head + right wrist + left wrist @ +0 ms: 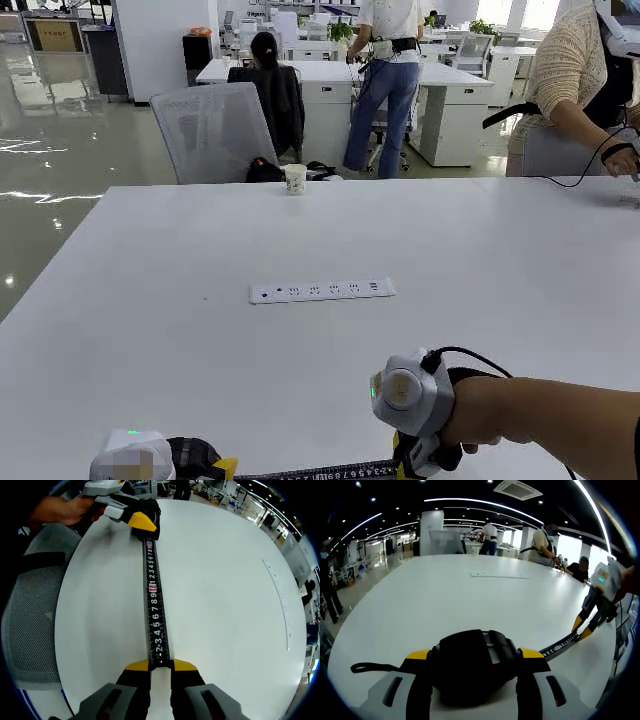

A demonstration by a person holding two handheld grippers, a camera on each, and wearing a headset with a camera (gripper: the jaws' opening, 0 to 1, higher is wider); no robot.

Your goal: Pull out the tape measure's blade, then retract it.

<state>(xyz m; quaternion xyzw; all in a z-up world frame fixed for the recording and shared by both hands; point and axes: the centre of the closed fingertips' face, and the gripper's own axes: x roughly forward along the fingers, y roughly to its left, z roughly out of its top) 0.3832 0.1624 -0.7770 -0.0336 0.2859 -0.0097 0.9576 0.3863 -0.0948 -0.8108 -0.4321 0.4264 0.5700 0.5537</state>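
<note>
Here the left gripper (475, 653) clamps the black, rubbery tape measure case (470, 672) low over the white workbench (480, 260), while the right gripper (161, 665) pinches the end of the dark, numbered steel blade (153, 595), drawn out straight between them along the bench's near edge.

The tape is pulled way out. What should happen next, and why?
Probably ease the right gripper back toward the tape measure case, letting the blade retract. The blade already stretches across the table, its tip pinched in the right gripper, the case clamped in the left gripper.
</note>
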